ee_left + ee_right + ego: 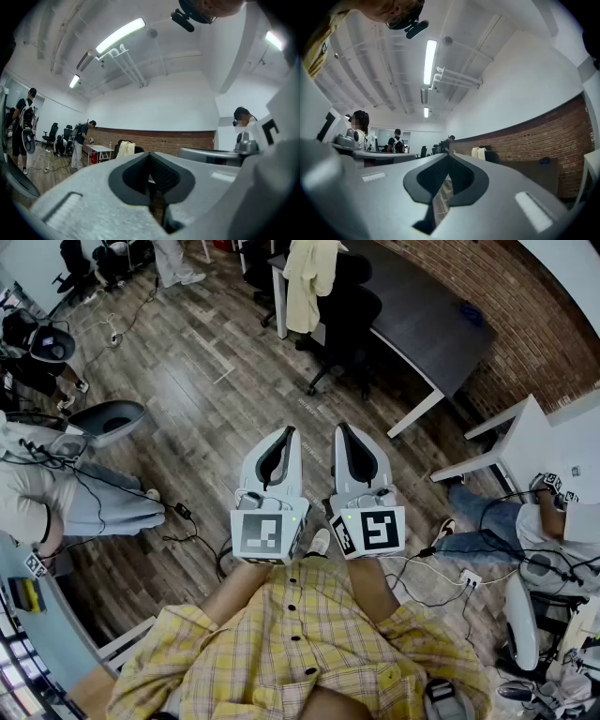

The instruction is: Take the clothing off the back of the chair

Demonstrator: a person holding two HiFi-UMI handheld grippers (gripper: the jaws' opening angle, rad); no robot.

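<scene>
A pale yellow garment [309, 277] hangs over the back of a black office chair [347, 320] at the far end of the room, beside a dark desk [427, 324]. The garment also shows small and distant as pale cloth [125, 149] in the left gripper view and as the same pale cloth [478, 153] in the right gripper view. My left gripper [289, 430] and right gripper [339, 427] are held side by side in front of my yellow plaid shirt, well short of the chair. Both are shut with nothing between their jaws, tips meeting on the left [150, 154] and on the right [449, 153].
Wood floor lies between me and the chair. A seated person [56, 502] is at the left, another seated person [520, 526] at the right by a white table [525, 442]. Cables [187, 521] trail on the floor near my feet. A brick wall [525, 306] backs the desk.
</scene>
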